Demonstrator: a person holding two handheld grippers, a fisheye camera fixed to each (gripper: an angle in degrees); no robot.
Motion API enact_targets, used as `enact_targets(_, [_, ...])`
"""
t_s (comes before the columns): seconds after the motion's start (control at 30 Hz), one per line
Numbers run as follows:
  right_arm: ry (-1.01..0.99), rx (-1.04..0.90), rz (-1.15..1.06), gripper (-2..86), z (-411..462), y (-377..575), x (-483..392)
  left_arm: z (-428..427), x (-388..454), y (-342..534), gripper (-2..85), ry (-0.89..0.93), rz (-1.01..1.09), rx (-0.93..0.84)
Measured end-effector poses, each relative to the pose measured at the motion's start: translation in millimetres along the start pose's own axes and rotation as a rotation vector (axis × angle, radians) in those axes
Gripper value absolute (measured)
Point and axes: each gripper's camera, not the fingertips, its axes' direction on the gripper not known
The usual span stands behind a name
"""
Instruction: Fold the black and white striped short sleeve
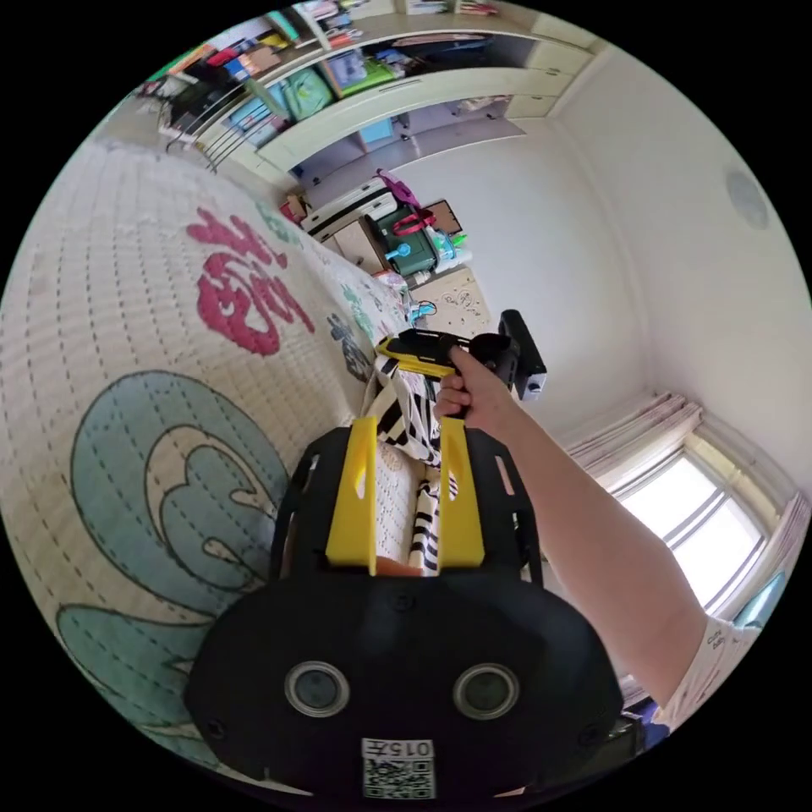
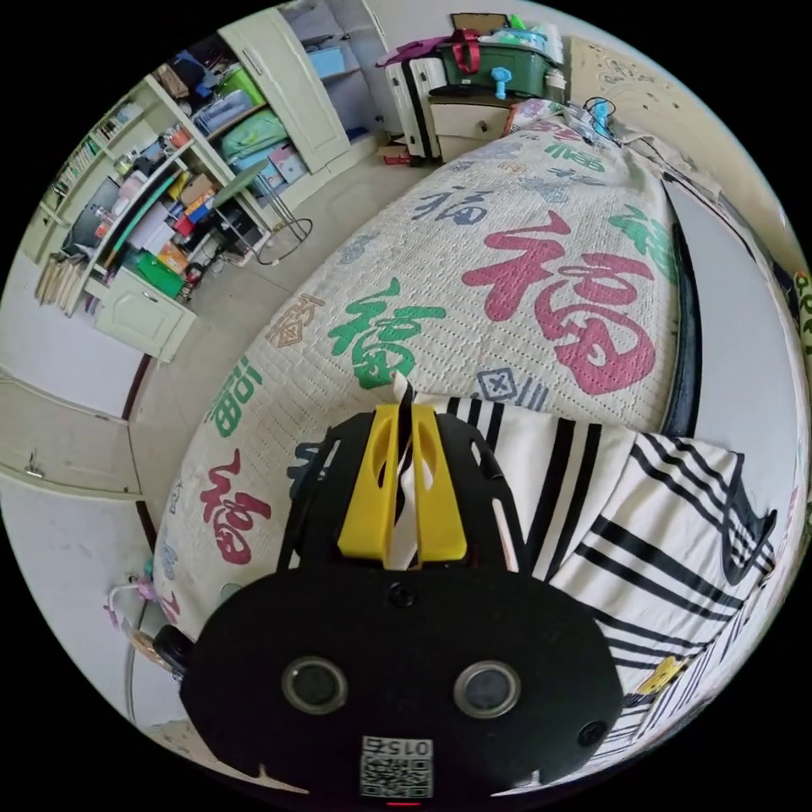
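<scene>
Quilted bedspread point(image 2: 474, 279) with printed characters; cluttered shelves point(image 2: 161, 203); green box point(image 2: 499, 68) on nightstand point(image 2: 465, 118).

A bed with a quilted cream bedspread point(image 2: 474, 279), printed with large red, green and blue characters, occupies the room. Open shelves point(image 2: 161, 194) packed with boxes and books line one wall beside cream cabinet doors point(image 2: 292, 76). A bedside drawer unit point(image 2: 461, 118) carries a green storage box point(image 2: 499, 63). Daylight enters through a window point(image 1: 694, 516) hung with pale curtains point(image 1: 630, 431). The walls are white; the floor point(image 2: 347, 194) is pale.
</scene>
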Motion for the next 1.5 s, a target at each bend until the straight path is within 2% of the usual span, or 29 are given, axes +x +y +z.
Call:
enact_targets(0.17, [-0.233,0.093,0.035,1.9,-34,32,68,32,4,-12,9.6,-0.069,-0.065,-0.051])
enact_targets(0.3, [-0.312,0.137,0.043,1.4,-62,48,115,65,22,-25,7.7,-0.108,-0.076,-0.078])
enact_targets(0.4, [-0.360,0.178,0.035,1.2,-90,65,154,103,42,-48,3.8,-0.108,-0.036,-0.161])
enact_targets(0.47, [-0.378,0.215,0.005,1.2,-115,89,185,115,73,-60,0.7,-0.080,0.070,-0.177])
enact_targets(0.53, [-0.361,0.262,-0.031,1.2,-137,118,213,116,154,-62,-0.3,-0.125,0.367,-0.155])
enact_targets(0.6, [-0.358,0.302,-0.016,1.4,-157,151,248,120,214,-50,-0.5,-0.049,0.600,-0.150])
enact_targets(0.67, [-0.386,0.384,0.042,1.8,-180,200,301,139,265,-33,-0.6,0.067,0.813,-0.244])
enact_targets(0.73, [-0.393,0.422,0.120,2.2,-190,237,338,179,310,-5,-0.5,0.171,1.001,-0.478])
enact_targets(0.83, [-0.413,0.406,0.210,3.8,-192,287,388,209,336,31,-0.4,0.208,1.122,-0.560])
enact_targets(1.0, [-0.321,0.361,0.332,10.8,-192,327,438,248,355,79,0.5,0.201,1.271,-0.751])
enact_targets(1.1, [-0.314,0.383,0.315,11.7,-197,332,452,251,370,78,2.2,0.289,1.276,-0.770])
enact_targets(1.23, [-0.321,0.303,0.165,11.9,-190,321,441,251,386,50,7.1,0.315,1.140,-0.654])
enact_targets(1.27, [-0.321,0.271,0.112,12.2,-186,320,436,254,392,50,8.4,0.292,1.108,-0.613])
enact_targets(1.37, [-0.246,0.217,0.001,12.7,-176,325,427,282,411,72,9.4,0.176,1.144,-0.650])
enact_targets(1.43, [-0.193,0.203,-0.042,11.5,-170,330,426,301,416,83,7.1,0.055,1.176,-0.633])
enact_targets(1.5, [-0.170,0.204,-0.066,9.6,-166,335,428,308,418,85,4.8,0.040,1.185,-0.654])
